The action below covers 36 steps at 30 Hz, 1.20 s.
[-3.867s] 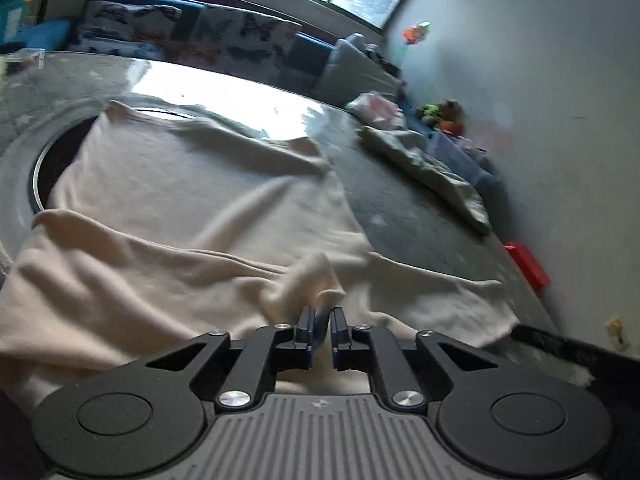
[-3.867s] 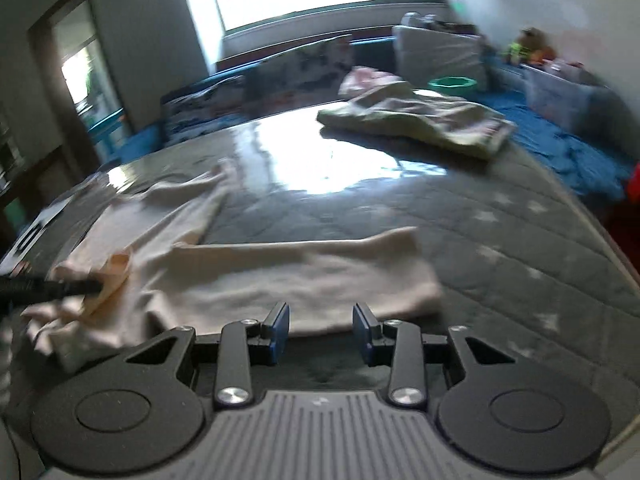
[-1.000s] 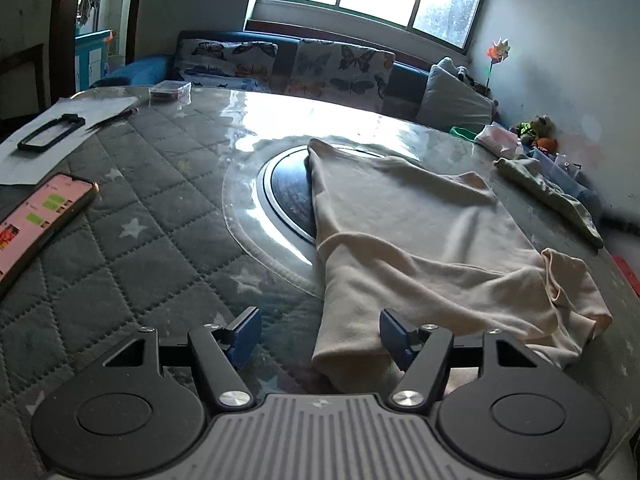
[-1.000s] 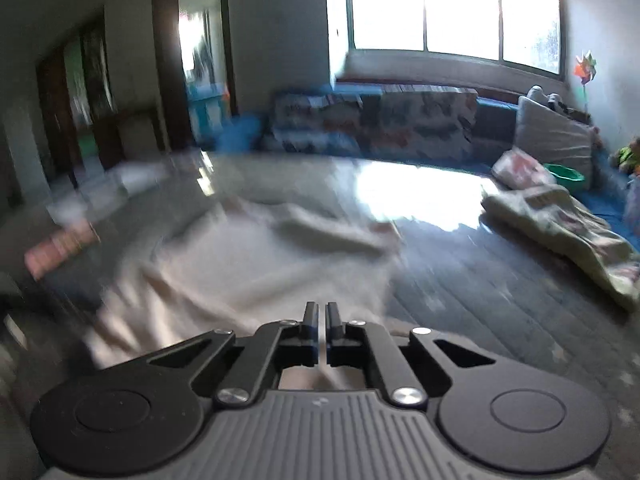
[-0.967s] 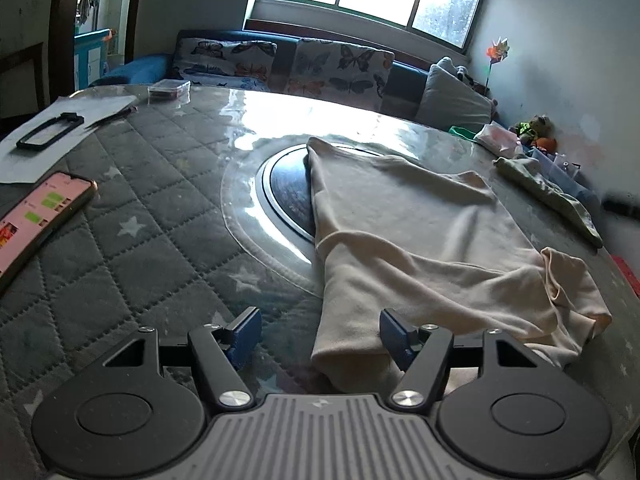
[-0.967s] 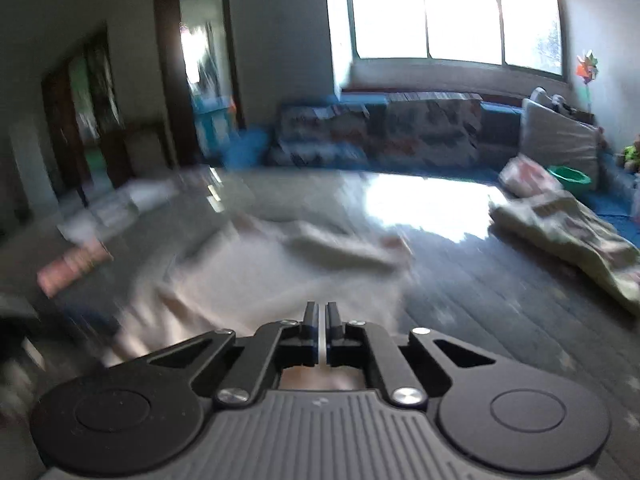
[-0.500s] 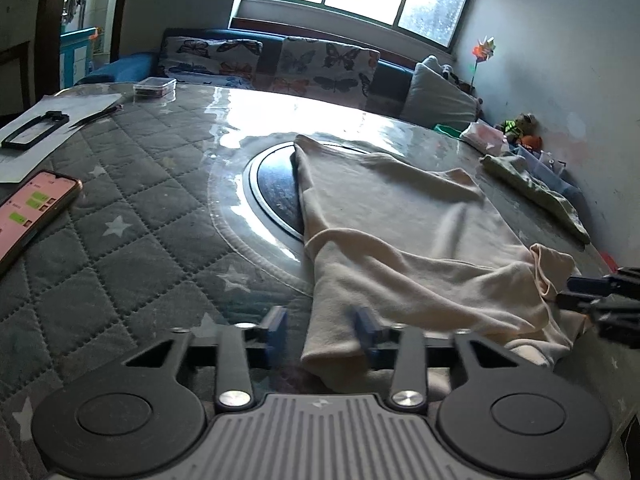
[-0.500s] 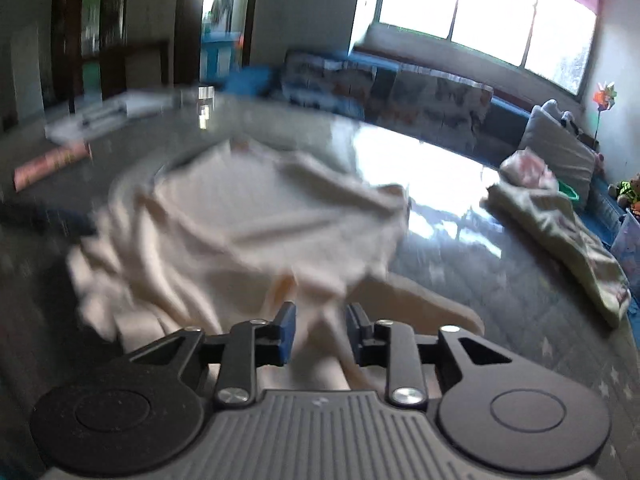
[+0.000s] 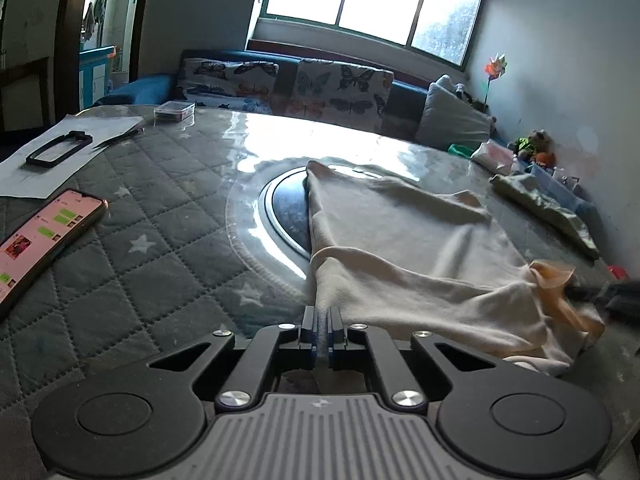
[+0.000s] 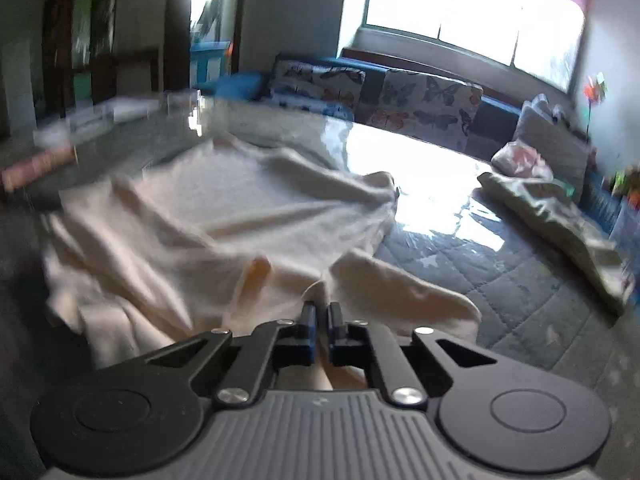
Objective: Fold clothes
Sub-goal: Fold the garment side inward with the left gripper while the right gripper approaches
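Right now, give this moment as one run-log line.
left claw: shut on cream garment | right claw: shut on cream garment | fold: not finished

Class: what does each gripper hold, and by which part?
Both hold the cream garment: left gripper pinches its near edge, right gripper a fold near its sleeve.

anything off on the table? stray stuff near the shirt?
Yes. A lit phone lies on the table left of the cream shirt, and a second crumpled garment sits at the far right edge. The shirt itself is bunched, with both grippers, left and right, pinching it.
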{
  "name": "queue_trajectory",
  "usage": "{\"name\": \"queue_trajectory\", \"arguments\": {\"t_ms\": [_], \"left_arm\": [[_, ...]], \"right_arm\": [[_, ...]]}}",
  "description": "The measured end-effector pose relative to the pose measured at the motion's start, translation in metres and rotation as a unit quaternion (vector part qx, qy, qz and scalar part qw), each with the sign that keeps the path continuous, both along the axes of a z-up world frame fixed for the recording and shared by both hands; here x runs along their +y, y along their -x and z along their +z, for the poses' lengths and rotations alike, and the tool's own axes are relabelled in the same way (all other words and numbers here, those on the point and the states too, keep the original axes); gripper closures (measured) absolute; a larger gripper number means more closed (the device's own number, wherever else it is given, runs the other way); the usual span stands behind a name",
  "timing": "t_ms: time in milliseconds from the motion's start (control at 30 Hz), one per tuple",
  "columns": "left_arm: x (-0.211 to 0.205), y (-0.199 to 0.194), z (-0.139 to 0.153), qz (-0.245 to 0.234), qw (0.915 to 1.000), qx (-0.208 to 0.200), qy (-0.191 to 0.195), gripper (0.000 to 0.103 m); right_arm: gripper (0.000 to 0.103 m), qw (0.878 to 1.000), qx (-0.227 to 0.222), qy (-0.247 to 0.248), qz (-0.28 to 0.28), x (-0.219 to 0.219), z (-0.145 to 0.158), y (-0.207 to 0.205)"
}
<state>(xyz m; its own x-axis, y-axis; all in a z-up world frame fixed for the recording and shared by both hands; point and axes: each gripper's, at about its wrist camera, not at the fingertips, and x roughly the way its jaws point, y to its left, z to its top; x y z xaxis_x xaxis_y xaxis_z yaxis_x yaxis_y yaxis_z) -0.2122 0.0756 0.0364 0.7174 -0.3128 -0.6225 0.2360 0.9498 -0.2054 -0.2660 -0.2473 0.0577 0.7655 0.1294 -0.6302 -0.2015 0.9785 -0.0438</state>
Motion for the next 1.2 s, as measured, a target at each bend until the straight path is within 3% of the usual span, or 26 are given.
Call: {"name": "queue_trajectory", "arguments": {"t_ms": [167, 267, 367, 400, 467, 533, 633, 767, 967, 1200], "left_arm": [[0.000, -0.002, -0.004, -0.003, 1.0000, 0.006, 0.000, 0.096], [0.002, -0.002, -0.004, 0.000, 1.0000, 0.006, 0.001, 0.092], [0.005, -0.001, -0.003, 0.005, 1.0000, 0.006, 0.000, 0.087], [0.006, 0.000, -0.003, 0.007, 1.0000, 0.006, -0.001, 0.082], [0.008, 0.000, -0.003, 0.010, 0.9999, 0.006, -0.001, 0.079], [0.014, 0.002, -0.001, 0.013, 0.9999, 0.003, -0.002, 0.076], [0.018, 0.003, 0.008, 0.015, 0.9998, -0.010, 0.005, 0.075], [0.020, 0.002, 0.023, 0.011, 0.9993, -0.028, 0.021, 0.075], [-0.021, -0.009, 0.026, -0.065, 0.9971, -0.034, 0.021, 0.076], [-0.054, -0.025, 0.009, -0.103, 0.9946, -0.012, 0.001, 0.076]], "right_arm": [[0.099, 0.994, -0.040, -0.099, 0.018, 0.002, 0.049, 0.001], [0.099, 0.988, -0.063, -0.131, 0.056, 0.026, 0.071, -0.003], [0.099, 0.981, -0.073, -0.143, 0.104, 0.064, 0.074, -0.012], [0.098, 0.980, -0.067, -0.145, 0.120, 0.077, 0.070, -0.015], [0.081, 0.978, -0.056, -0.141, 0.146, 0.100, 0.058, -0.021], [0.075, 0.979, -0.052, -0.126, 0.155, 0.109, 0.049, -0.021], [0.075, 0.983, -0.040, -0.107, 0.146, 0.092, 0.041, -0.015], [0.075, 0.994, 0.001, -0.056, 0.096, 0.057, 0.019, -0.011], [0.075, 0.997, 0.059, -0.019, 0.045, 0.027, -0.015, -0.010], [0.075, 0.998, 0.011, -0.049, 0.042, 0.023, 0.008, -0.019]]}}
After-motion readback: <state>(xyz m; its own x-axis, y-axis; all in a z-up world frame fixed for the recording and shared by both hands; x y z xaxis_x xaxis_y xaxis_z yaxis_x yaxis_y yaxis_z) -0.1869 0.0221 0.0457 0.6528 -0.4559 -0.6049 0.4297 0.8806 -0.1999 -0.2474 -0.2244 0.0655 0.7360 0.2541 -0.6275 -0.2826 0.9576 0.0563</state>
